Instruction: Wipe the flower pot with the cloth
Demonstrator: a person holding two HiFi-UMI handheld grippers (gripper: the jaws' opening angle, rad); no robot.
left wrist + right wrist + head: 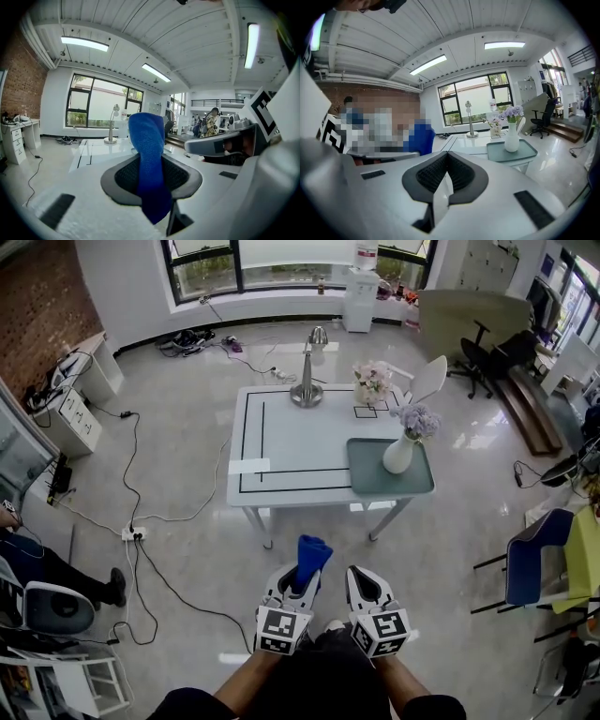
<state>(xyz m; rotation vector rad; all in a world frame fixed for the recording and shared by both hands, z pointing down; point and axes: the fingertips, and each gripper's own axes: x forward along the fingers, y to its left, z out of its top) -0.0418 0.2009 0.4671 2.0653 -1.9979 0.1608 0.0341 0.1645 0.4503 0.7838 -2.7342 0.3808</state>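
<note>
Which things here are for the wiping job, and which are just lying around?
For the job: blue cloth, held in the left gripper; white flower vase on the tray, probably the pot.
Just lying about: desk lamp, pink flowers, power strip, office chair.

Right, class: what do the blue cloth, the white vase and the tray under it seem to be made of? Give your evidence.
The blue cloth looks like soft fabric, maybe microfibre: fine nubbly texture, matt, folded. The white vase is probably glazed ceramic: smooth, slightly glossy. The tray looks matt grey-green, possibly plastic; hard to tell.
</note>
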